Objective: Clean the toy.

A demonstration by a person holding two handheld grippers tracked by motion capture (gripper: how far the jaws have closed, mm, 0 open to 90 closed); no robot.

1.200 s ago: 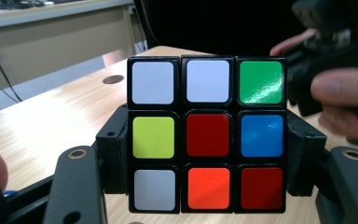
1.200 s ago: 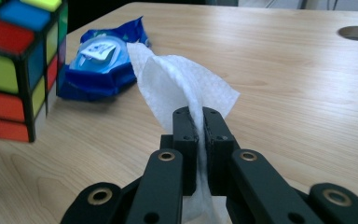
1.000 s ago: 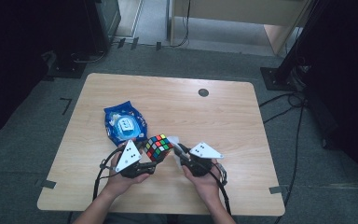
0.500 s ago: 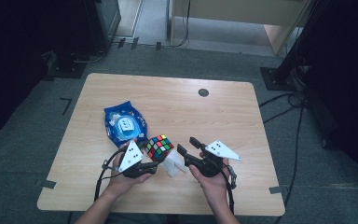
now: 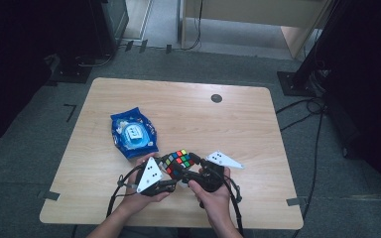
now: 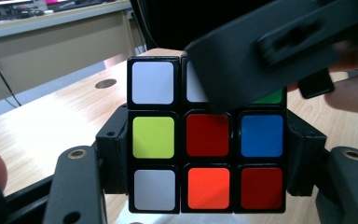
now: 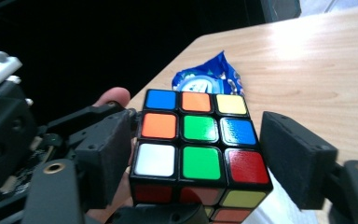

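Note:
A colour-scrambled puzzle cube (image 5: 180, 160) is held above the table's near edge. My left gripper (image 6: 208, 156) is shut on it, its pads (image 6: 114, 154) pressing the cube (image 6: 207, 140) from both sides. My right gripper (image 7: 203, 158) straddles the same cube (image 7: 198, 140) from the opposite side. Its jaws have just been opening. The right pad (image 7: 298, 158) stands clear of the cube with a gap, and the left one lies close beside it. In the high view the left gripper (image 5: 164, 172) and right gripper (image 5: 191, 172) meet at the cube.
A blue snack packet (image 5: 134, 133) lies on the wooden table (image 5: 238, 129) just beyond my left hand and appears behind the cube as the packet (image 7: 209, 79). A small black round cap (image 5: 217, 98) sits near the far edge. Dark floor and cables surround the table.
The right gripper's jaws have spread away from the cube and that hand has shifted slightly right. The left gripper keeps its hold on the cube, which has moved a little to the right.

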